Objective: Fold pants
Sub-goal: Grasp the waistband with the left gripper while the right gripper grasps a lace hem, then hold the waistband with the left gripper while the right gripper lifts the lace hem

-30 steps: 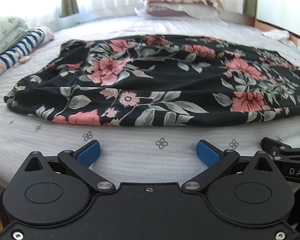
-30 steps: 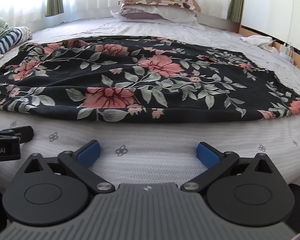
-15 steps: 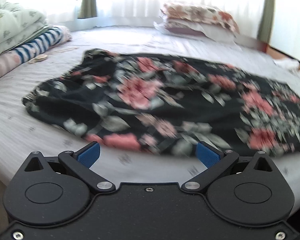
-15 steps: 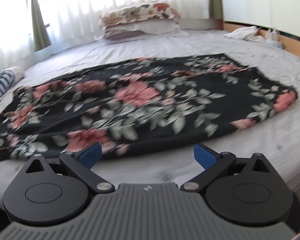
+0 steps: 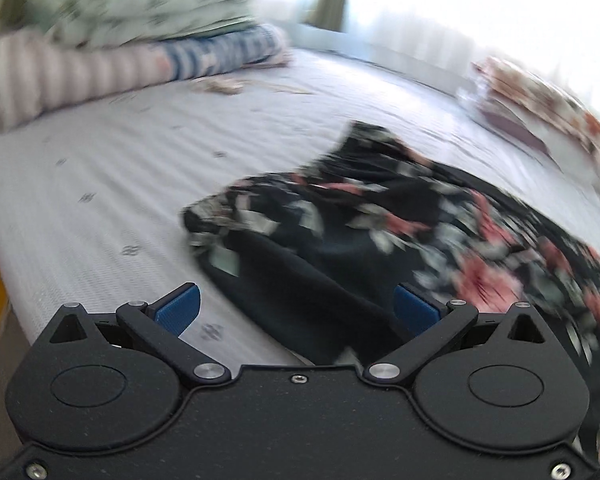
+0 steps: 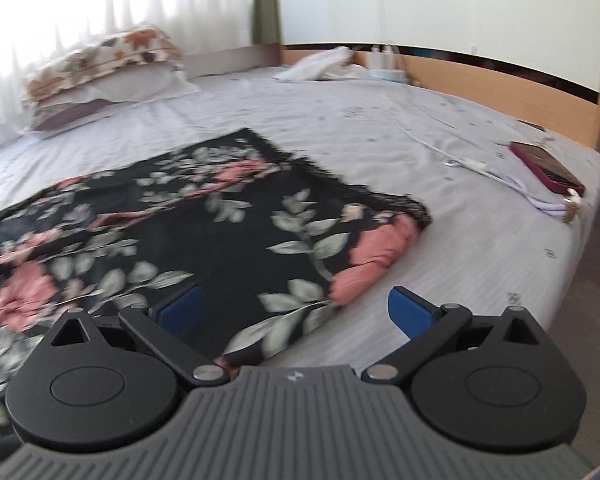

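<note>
Black floral pants (image 6: 204,216) lie spread on the bed (image 6: 380,128), filling the lower left and centre of the right wrist view, with the right tool (image 6: 296,312) released and straddling the hem corner at lower centre. In the blurred left wrist view the left tool (image 5: 296,312) is likewise spread wide over the bunched dark end at lower centre. Thin, slippery cloth may let a pad pinch only the top layer or snag the sheet beneath, skewing the fold, and the blur makes the left tool's aim uncertain.
</note>
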Motion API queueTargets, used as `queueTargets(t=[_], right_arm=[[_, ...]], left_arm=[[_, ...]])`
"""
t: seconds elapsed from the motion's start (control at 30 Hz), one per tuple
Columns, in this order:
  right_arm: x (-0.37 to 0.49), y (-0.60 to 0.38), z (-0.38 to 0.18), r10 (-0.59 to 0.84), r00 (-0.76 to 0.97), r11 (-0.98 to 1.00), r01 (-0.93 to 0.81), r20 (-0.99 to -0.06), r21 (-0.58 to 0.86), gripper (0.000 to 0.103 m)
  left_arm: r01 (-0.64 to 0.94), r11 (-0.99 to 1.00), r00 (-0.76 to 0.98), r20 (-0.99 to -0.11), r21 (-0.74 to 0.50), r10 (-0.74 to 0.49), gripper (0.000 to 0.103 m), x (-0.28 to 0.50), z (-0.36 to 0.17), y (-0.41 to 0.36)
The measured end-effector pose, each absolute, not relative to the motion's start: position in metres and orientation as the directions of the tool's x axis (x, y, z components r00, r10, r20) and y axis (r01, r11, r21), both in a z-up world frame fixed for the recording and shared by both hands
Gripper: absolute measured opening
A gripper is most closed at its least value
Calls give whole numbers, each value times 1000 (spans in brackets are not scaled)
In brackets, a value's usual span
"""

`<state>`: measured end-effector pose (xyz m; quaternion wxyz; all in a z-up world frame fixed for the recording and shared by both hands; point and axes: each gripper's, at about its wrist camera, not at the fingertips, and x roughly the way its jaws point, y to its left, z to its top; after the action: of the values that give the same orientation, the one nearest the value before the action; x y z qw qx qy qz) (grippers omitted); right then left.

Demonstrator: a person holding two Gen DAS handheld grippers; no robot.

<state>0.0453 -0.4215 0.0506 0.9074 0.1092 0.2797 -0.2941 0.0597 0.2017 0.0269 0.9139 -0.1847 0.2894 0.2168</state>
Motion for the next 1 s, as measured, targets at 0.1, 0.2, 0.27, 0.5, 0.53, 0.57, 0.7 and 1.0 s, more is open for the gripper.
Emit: queueTargets(t=[0.1,0.2,0.27,0.5,0.53,0.57,0.7,1.0], right_arm=[[55,-443,40,-500,640,780,625,-584,16,103],[59,-462,33,-481,640,762,643,-600,76,103],[63,-471,30,-465,643,754,648,-608,110,102],[79,-485,27,-467,641,759,644,-609,95,75],[81,-485,27,-479,632,758,648,-609,76,61],[82,-486,29,-489,626,758,649,-608,59,44],[82,-492,33,-461,632,761,642,-623,88,9],[64,-482,52,-519,626,755,654,-582,30,2]], left_arm=[[-586,779,687,-646,-223,333,103,69,15,218],[-590,786,693,-617,-186,374,103,73,11,218],[-594,787,680,-628,-168,379,103,81,8,218],[-647,759,629,-616,-75,475,54,96,5,206],[-645,761,633,-609,-71,479,35,95,6,205],[-641,762,643,-606,-92,468,28,94,6,206],[-638,757,659,-608,-141,442,7,91,11,210],[-641,760,667,-567,-108,483,3,77,32,208]])
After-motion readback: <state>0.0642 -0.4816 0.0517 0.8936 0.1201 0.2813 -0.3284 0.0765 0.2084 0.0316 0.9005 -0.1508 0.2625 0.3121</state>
